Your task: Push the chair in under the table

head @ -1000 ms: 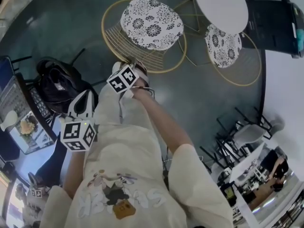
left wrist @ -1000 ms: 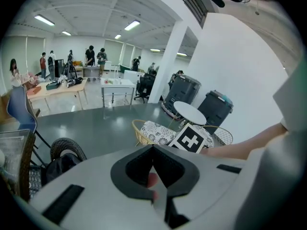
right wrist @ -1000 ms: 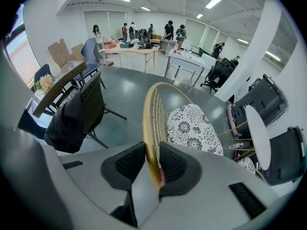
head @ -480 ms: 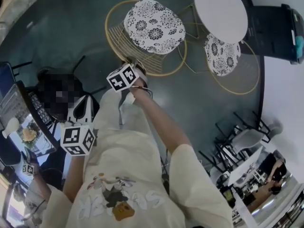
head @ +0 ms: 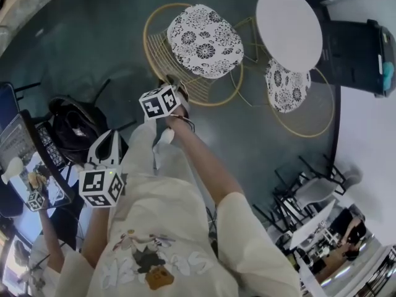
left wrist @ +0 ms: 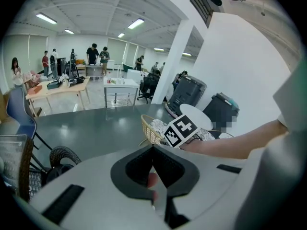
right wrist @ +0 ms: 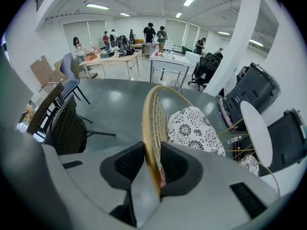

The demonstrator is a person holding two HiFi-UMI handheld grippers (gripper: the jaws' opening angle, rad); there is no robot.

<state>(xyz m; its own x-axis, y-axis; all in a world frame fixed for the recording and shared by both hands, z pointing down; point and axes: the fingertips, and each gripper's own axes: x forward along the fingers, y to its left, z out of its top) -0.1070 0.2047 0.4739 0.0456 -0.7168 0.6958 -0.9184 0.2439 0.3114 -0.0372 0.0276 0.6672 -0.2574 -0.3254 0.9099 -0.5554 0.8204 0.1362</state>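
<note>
Two grippers, one chair, one table, listed from you outward. Nearest, your left gripper (left wrist: 152,150) is hanging low at your left side, and its jaws are sitting together with nothing between them. Next, your right gripper (right wrist: 152,163) is pointing steeply down at the chair (head: 204,39). Its jaws have just been opening and are now standing loosely apart. The gold rim (right wrist: 147,123) of the chair's wire back is running up between the pads, closer to one pad than to the other. Past the rim, the floral cushion (right wrist: 194,131) is lying face up on the seat. The chair is standing on the dark floor (head: 93,30) just beside the round white table (head: 289,20), with its seat lying outside the tabletop's edge. A second chair (head: 286,85) of the same kind is sitting at the table, its cushion reaching the edge of the top. Farthest, dark bins (head: 356,42) are standing behind the table.
</note>
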